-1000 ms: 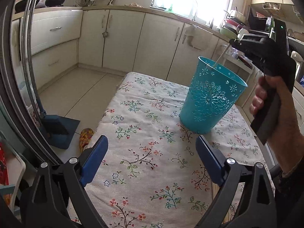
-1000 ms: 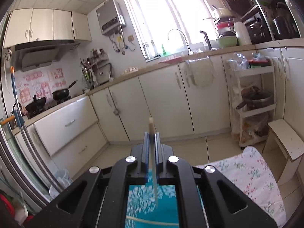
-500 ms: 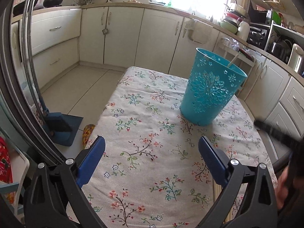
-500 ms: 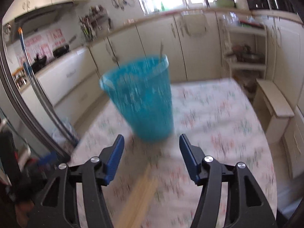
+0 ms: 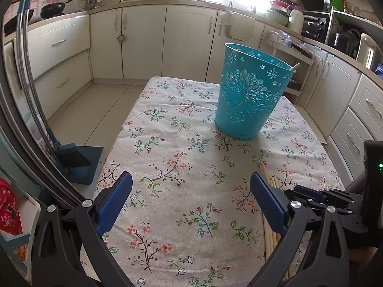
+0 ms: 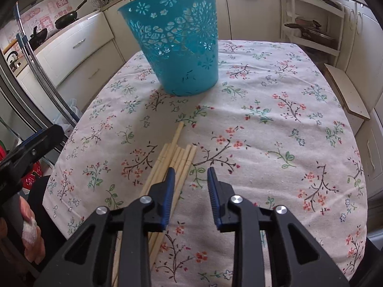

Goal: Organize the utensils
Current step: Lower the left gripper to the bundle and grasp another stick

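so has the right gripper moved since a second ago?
Yes. The right gripper has come down from above the teal basket to the chopsticks on the tablecloth; its fingers have just been closing, nothing between them.

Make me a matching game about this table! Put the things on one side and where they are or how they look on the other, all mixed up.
Things:
1. bin
2. chopsticks
3. left gripper
4. tablecloth

Descriptions:
A. lying in a bundle on the cloth
B. white with small flowers
C. standing upright, turquoise, one stick poking out at the rim
D. jaws wide open, nothing between them

Pairs: 1-C, 2-A, 3-D, 4-B
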{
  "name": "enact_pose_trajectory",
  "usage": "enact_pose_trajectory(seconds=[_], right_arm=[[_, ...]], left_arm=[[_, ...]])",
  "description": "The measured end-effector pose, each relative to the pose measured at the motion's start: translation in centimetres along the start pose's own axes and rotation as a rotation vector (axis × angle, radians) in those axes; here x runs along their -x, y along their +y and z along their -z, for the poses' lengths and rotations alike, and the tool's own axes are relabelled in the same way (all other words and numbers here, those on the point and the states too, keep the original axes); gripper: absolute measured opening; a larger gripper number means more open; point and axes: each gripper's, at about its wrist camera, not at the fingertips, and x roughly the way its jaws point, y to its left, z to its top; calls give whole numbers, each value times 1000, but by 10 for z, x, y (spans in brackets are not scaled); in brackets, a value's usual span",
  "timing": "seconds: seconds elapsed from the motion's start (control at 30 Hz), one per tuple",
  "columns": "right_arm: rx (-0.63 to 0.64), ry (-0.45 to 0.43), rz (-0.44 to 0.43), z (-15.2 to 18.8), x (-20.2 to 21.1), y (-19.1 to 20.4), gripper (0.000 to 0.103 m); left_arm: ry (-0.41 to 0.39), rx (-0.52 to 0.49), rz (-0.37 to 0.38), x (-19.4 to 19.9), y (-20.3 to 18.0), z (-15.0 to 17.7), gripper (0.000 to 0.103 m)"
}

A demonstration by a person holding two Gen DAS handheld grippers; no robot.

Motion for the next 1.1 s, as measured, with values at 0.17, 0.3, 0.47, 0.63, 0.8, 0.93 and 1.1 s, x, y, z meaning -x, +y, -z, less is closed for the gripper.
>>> enact_pose_trajectory(seconds=[0.17,0.3,0.47,0.63,0.8,0.93,1.1], right_arm=[[58,11,33,3,-3,5,23],[96,37,58,2,-3,-6,14],[68,47,28,0,1,-25,12],[16,32,-22,2,4,-34,12],[-6,26,-53,3,6,-39,12],[-12,21,-65,3,6,-40,12],[-20,19,-70,2,5,-41,12]], left_arm=[[31,-32,15,-6,-8,1,95],[82,-81,29,-20,-25,4,95],[144,-163,34,-43,-55,7,95],[213,-216,5,-67,-71,11,95],[257,-236,-28,-78,-74,18,95],[275,-218,-34,-82,-70,18,95],[285,-237,-38,-87,-75,16,93]])
